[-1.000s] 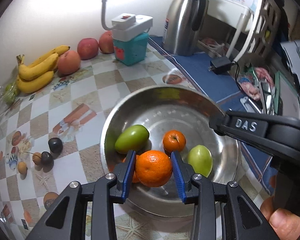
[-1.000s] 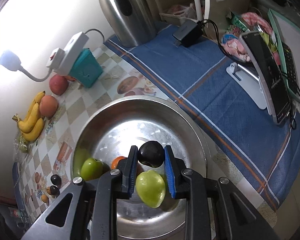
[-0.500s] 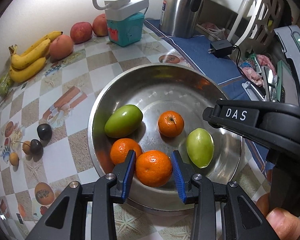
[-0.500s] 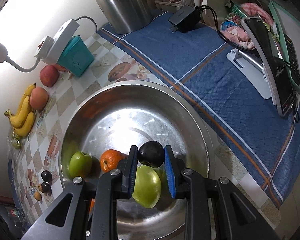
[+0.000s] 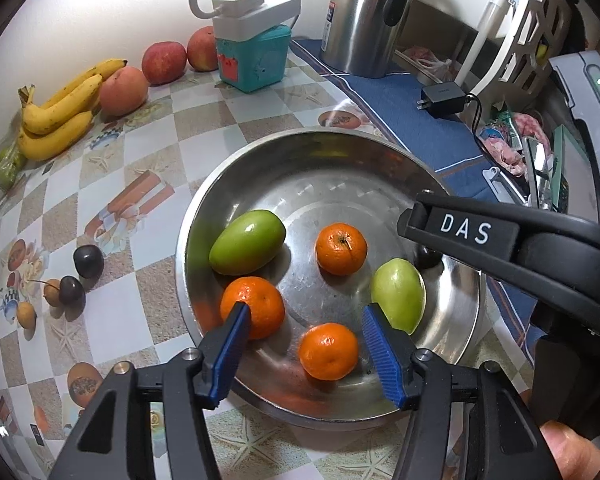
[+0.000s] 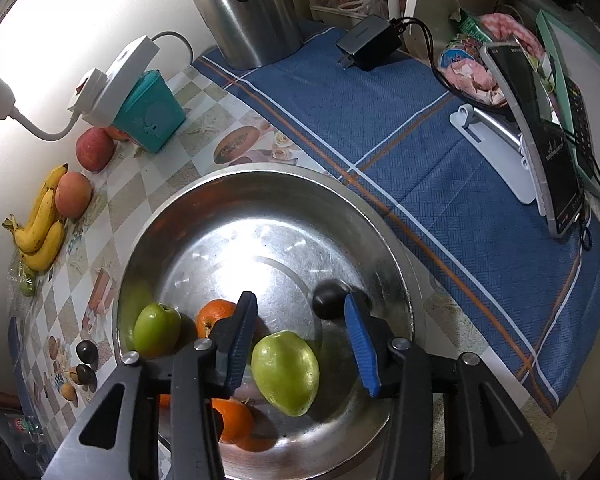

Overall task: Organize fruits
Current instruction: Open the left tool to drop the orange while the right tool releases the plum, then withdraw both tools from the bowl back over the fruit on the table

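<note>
Both sets of jaws now spreading where a second ago they clamped fruit: left gripper (image 5: 304, 344) opening, its blue pads clear on either side of the tangerine (image 5: 329, 351), which lies free on the floor of the steel bowl (image 5: 260, 152). Right gripper (image 6: 300, 340) likewise opening, the dark plum (image 6: 329, 300) dropped out and resting in the bowl just off the right pad, maybe brushing it; hard to tell. Nothing pressed by either pair.

To finish the release cleanly: keep widening until both pads stand well off the fruit, then lift straight up, not sideways. Sideways drag on the left would likely nudge the tangerine into the second tangerine (image 5: 253, 307) or the green fruit (image 5: 398, 295) beside it. On the right, draw back away from the plum so as not to roll it across the slick metal.

Still out on the checked tablecloth (image 5: 148, 152): two more dark plums (image 5: 88, 261), small brown fruits, bananas (image 5: 56, 116), a peach, apples. Probably next in line.
</note>
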`<state>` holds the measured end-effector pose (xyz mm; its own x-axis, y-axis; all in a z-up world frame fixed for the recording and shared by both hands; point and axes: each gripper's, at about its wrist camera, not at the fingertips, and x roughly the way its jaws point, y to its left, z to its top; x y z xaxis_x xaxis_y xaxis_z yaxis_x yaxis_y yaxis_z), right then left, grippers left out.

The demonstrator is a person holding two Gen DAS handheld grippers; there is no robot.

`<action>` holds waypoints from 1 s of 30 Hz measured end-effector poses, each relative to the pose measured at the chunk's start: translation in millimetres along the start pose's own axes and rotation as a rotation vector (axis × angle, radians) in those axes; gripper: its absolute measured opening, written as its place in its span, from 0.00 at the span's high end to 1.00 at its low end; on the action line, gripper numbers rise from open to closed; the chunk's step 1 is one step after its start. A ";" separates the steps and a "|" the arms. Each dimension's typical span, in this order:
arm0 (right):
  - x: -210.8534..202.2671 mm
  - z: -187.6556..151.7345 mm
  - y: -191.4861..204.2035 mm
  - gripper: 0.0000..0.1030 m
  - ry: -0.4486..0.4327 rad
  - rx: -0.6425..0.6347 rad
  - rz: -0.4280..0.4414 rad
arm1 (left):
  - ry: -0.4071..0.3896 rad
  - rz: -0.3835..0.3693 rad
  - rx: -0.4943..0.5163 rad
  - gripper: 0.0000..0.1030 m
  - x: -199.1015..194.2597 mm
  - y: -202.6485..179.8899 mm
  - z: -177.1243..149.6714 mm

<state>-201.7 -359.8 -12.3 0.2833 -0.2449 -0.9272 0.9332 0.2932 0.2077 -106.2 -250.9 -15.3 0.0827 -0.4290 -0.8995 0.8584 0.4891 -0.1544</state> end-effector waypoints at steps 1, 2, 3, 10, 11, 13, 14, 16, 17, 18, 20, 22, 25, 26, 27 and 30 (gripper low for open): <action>-0.2 0.6 1.1 0.47 -0.003 -0.002 -0.002 | -0.002 -0.001 -0.003 0.40 -0.7 0.8 0.2; -1.3 0.8 2.0 0.43 -0.007 -0.006 -0.004 | -0.004 -0.002 -0.007 0.40 -1.8 1.8 0.7; -2.2 1.0 2.7 0.39 -0.011 -0.008 -0.003 | -0.005 -0.004 -0.011 0.39 -2.6 2.7 1.2; -5.7 0.8 7.8 0.29 -0.022 -0.024 -0.015 | -0.006 0.025 -0.100 0.30 -10.7 28.5 4.0; -5.0 0.5 8.2 0.26 -0.021 -0.026 -0.017 | -0.007 0.034 -0.123 0.29 -11.9 35.3 4.4; -4.6 -0.1 9.2 0.25 -0.019 -0.030 -0.019 | -0.014 0.047 -0.176 0.28 -15.0 49.7 5.8; -4.7 -0.5 10.0 0.25 -0.018 -0.034 -0.021 | -0.018 0.050 -0.199 0.27 -16.6 56.0 6.3; -5.9 -1.6 12.6 0.25 -0.020 -0.042 -0.023 | -0.026 0.061 -0.250 0.25 -20.0 70.5 6.5; -6.2 -2.1 13.7 0.25 -0.021 -0.045 -0.021 | -0.032 0.076 -0.283 0.24 -22.8 80.6 6.5; -6.8 -2.9 15.8 0.26 -0.020 -0.052 -0.016 | -0.035 0.083 -0.298 0.22 -23.9 85.0 5.7; -7.9 -4.9 20.2 0.26 -0.018 -0.064 -0.014 | -0.047 0.106 -0.353 0.18 -28.3 102.5 4.9; -9.6 -6.9 25.5 0.26 -0.019 -0.080 -0.009 | -0.057 0.121 -0.405 0.18 -32.9 118.1 2.7; -13.4 -10.6 36.7 0.26 -0.025 -0.115 0.001 | -0.071 0.135 -0.473 0.17 -39.2 139.9 -0.2; -14.7 -12.1 40.6 0.26 -0.025 -0.124 0.007 | -0.076 0.141 -0.498 0.17 -41.6 147.6 -1.4; -16.2 -13.7 45.1 0.26 -0.025 -0.135 0.016 | -0.079 0.146 -0.514 0.17 -43.3 152.3 -2.1; -19.0 -18.4 56.1 0.26 -0.026 -0.163 0.032 | -0.092 0.167 -0.566 0.14 -49.5 168.8 -5.3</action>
<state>-158.8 -321.7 11.2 0.3203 -0.2562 -0.9120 0.8759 0.4468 0.1821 31.9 -143.1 1.1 0.2580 -0.3633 -0.8952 0.4293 0.8732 -0.2307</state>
